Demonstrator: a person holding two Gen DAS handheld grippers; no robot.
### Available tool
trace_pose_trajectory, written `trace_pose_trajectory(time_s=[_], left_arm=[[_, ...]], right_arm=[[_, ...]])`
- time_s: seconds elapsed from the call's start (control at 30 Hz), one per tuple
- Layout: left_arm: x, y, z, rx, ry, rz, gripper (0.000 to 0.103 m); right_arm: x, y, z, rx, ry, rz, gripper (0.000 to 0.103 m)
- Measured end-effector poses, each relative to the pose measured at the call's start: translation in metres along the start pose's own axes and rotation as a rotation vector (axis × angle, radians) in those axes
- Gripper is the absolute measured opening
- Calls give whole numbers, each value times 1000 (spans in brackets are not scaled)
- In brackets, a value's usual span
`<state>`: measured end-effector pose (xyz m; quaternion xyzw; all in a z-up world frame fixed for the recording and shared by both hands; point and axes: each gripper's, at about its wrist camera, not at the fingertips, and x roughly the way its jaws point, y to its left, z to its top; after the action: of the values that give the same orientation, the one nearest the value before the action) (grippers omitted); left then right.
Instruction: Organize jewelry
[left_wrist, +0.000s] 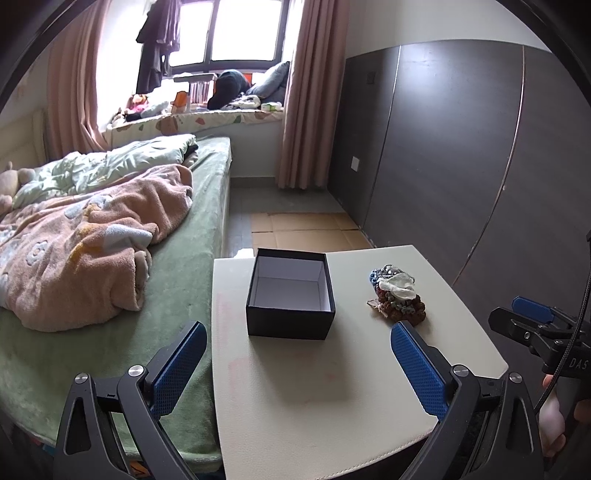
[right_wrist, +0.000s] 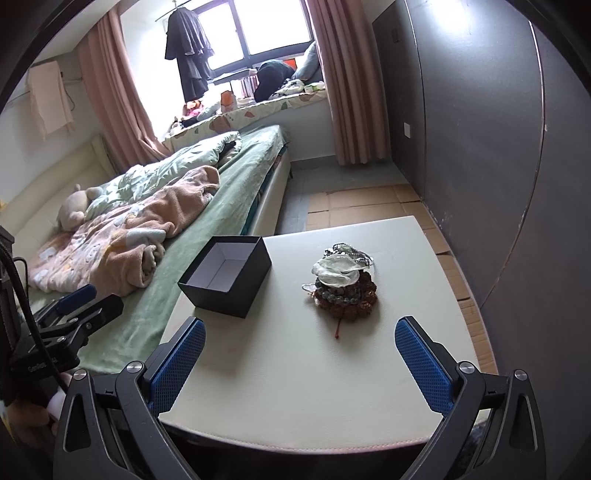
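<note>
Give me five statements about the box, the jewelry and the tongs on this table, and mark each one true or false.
1. The black box stands open with nothing inside. True.
2. The jewelry pile lies inside the box. False: it sits on the white table, apart from the box, on the side away from the bed.
3. The left tongs are open and hold nothing. True.
4. The right tongs are shut on a bracelet. False: they are open and hold nothing, short of the pile.
5. A pale, whitish piece lies on top of the pile. True.
</note>
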<state>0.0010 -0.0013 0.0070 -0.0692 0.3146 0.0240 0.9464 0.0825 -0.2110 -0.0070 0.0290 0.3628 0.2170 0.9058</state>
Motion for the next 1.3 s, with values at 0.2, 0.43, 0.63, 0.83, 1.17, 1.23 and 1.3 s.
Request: trace_pose_trajectory(time_s=[0.2, 0.43, 0.63, 0.83, 1.17, 1.23, 1.3], left_arm=[[0, -1, 1, 0, -2, 1, 100], [0, -1, 0, 4, 0, 0, 100], [-1, 1, 0, -5, -2, 4, 100], [-5, 3, 3, -8, -18, 4, 100], [0, 2, 4, -7, -14, -5, 100], [2, 2, 6, -8, -12, -13, 100], [5, 2, 11, -18, -8, -36, 100]], right_arm=[[-2, -2, 1, -2, -2, -2, 103], [-2, -2, 1, -3, -3, -1, 103], [-2, 0, 1, -1, -3, -3, 103], [-2, -2, 2, -2, -2, -7, 103], [-3, -8, 4, 22, -9, 7, 103], [-1, -15, 4, 50, -10, 20, 103], [3, -22, 4, 82, -10, 36, 103]])
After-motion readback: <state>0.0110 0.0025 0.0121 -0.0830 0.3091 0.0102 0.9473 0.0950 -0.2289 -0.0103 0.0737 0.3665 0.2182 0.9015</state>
